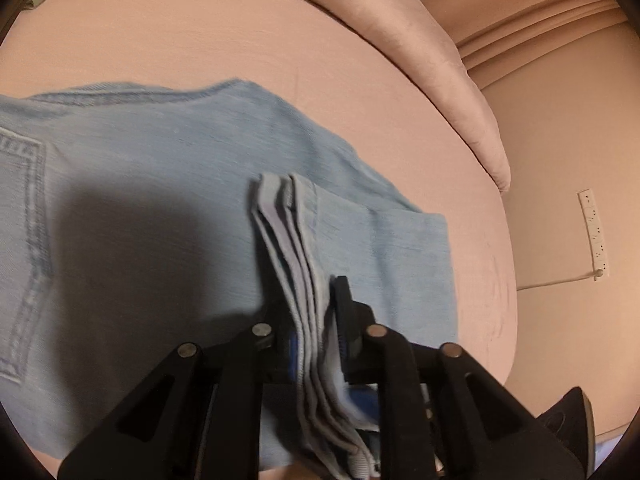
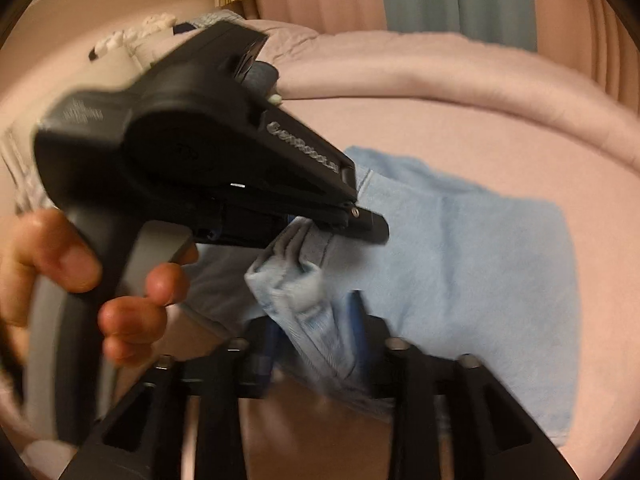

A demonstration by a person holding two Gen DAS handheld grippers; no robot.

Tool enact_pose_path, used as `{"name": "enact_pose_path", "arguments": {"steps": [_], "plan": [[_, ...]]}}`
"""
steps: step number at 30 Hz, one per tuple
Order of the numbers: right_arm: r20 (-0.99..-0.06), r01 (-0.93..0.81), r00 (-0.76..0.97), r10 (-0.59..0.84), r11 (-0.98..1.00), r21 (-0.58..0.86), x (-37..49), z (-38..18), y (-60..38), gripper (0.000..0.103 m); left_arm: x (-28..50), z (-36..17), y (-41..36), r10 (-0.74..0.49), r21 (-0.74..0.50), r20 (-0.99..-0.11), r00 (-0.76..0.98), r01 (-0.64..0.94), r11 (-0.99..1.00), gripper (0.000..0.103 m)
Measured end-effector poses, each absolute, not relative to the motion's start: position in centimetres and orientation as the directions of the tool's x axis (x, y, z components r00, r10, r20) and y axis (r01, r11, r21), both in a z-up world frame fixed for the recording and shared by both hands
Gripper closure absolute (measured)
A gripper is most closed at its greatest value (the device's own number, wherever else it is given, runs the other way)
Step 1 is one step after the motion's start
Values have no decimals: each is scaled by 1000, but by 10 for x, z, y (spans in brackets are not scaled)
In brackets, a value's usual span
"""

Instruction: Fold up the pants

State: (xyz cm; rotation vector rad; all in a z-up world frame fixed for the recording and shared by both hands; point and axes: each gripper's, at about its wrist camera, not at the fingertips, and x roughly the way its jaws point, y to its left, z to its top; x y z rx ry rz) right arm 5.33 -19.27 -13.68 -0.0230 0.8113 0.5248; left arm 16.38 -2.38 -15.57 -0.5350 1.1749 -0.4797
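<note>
Left gripper (image 1: 316, 320) is clamped on a stack of hem edges, several layers of pale denim pinched together between its jaws. Right gripper (image 2: 316, 316) is clenched too, holding a bunched handful of the same hems right beside it, and the left tool's black body crosses the right wrist view with the person's hand (image 2: 80, 272) wrapped on its handle. So both grippers have the leg ends together and raised. Beyond them, the pants (image 1: 160, 200) lie on the pink bed (image 1: 200, 32), already doubled leg over leg by the look of it, a back pocket (image 1: 24, 240) showing at the far left. I'd call this midway: lengthwise fold done, the hems now need carrying over toward the waist and smoothing flat.
</note>
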Motion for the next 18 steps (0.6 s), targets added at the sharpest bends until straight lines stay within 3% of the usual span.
{"name": "enact_pose_path", "arguments": {"steps": [4, 6, 10, 14, 16, 18], "plan": [[-672, -461, 532, 516, 841, 281, 50, -125, -222, 50, 161, -143, -9, -561, -568, -745, 362, 98, 817, 82], [-644, -440, 539, 542, 834, 333, 51, -117, -243, 42, 159, -135, -3, -531, -537, -751, 392, 106, 837, 80], [-601, -343, 576, 553, 832, 436, 65, -106, -295, 41, 147, -118, -4, -507, -485, -746, 432, 170, 858, 77], [-659, -216, 618, 429, 899, 382, 96, -110, -320, 41, 128, -111, -35, -528, -444, -749, 401, 288, 849, 77], [-677, -200, 618, 400, 912, 357, 114, -111, -323, 46, 118, -114, -51, -536, -425, -756, 376, 341, 838, 77], [-711, -186, 597, 371, 926, 328, 134, -115, -321, 58, 109, -122, -66, -526, -396, -775, 351, 379, 837, 78]]}}
